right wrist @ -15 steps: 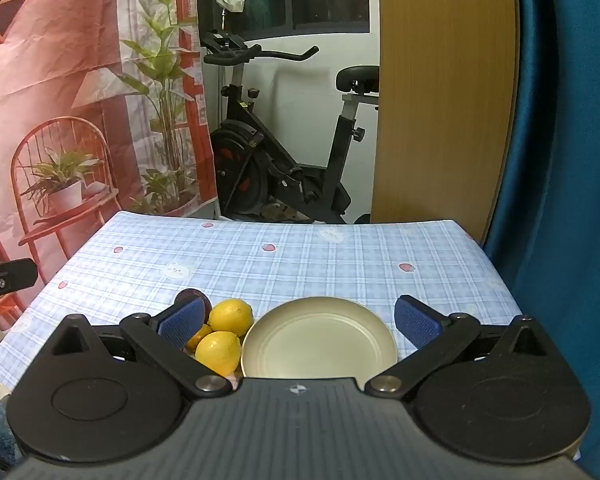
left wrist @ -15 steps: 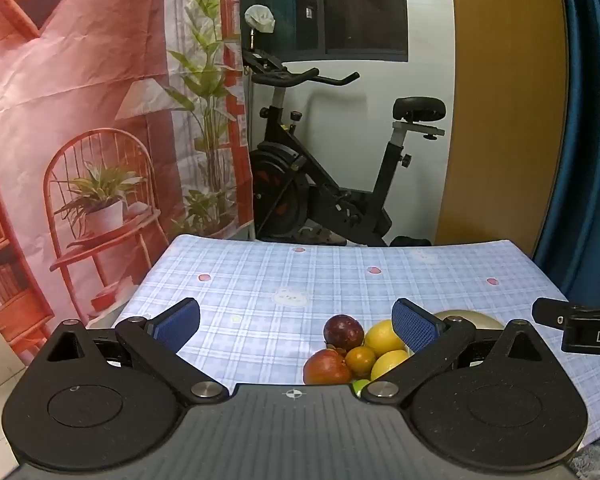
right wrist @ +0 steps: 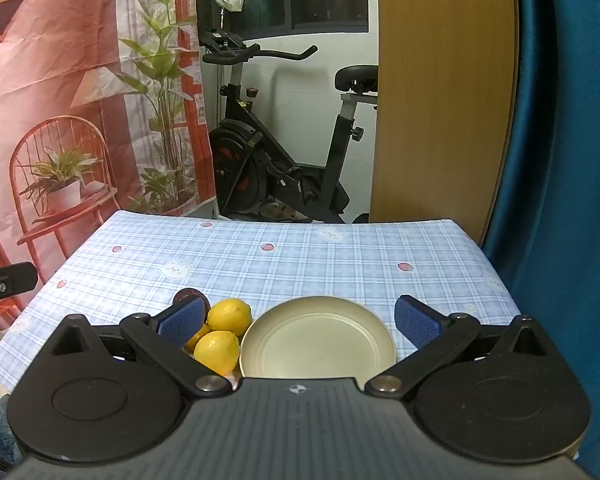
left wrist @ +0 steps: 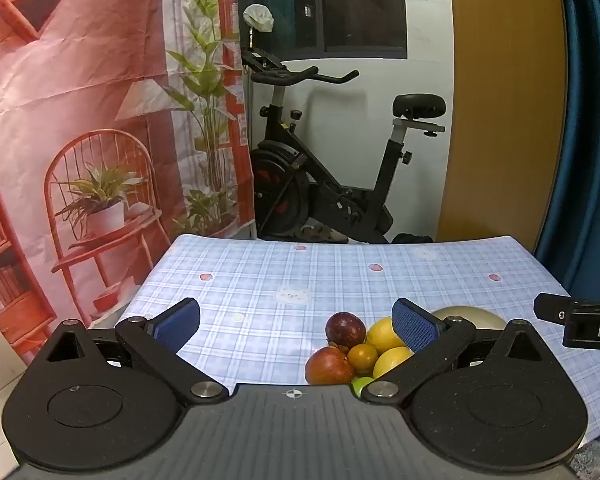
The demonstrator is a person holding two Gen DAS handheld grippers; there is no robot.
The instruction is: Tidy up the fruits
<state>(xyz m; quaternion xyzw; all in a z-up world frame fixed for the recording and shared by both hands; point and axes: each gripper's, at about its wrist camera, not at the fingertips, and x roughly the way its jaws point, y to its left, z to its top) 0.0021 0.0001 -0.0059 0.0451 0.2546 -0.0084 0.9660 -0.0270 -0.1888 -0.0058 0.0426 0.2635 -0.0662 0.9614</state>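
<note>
A cluster of fruit lies near the table's front edge: a dark purple plum (left wrist: 345, 328), a red apple (left wrist: 328, 367), a small orange (left wrist: 362, 357), two lemons (left wrist: 382, 334) (left wrist: 392, 361) and a green fruit (left wrist: 362, 383), mostly hidden. My left gripper (left wrist: 296, 322) hovers open just before them, nothing between its fingers. In the right wrist view the lemons (right wrist: 229, 316) (right wrist: 217, 351) sit left of an empty cream plate (right wrist: 318, 338). My right gripper (right wrist: 300, 316) is open above the plate. The plate's rim (left wrist: 466, 316) shows behind the left gripper's right finger.
A blue checked tablecloth (left wrist: 300, 272) covers the table, with bare cloth beyond the fruit. Behind the table stand an exercise bike (left wrist: 340, 184), a printed backdrop (left wrist: 80, 120), a wooden panel (left wrist: 504, 100) and a blue curtain (right wrist: 560, 120). The right gripper's side (left wrist: 580, 320) shows at the left view's right edge.
</note>
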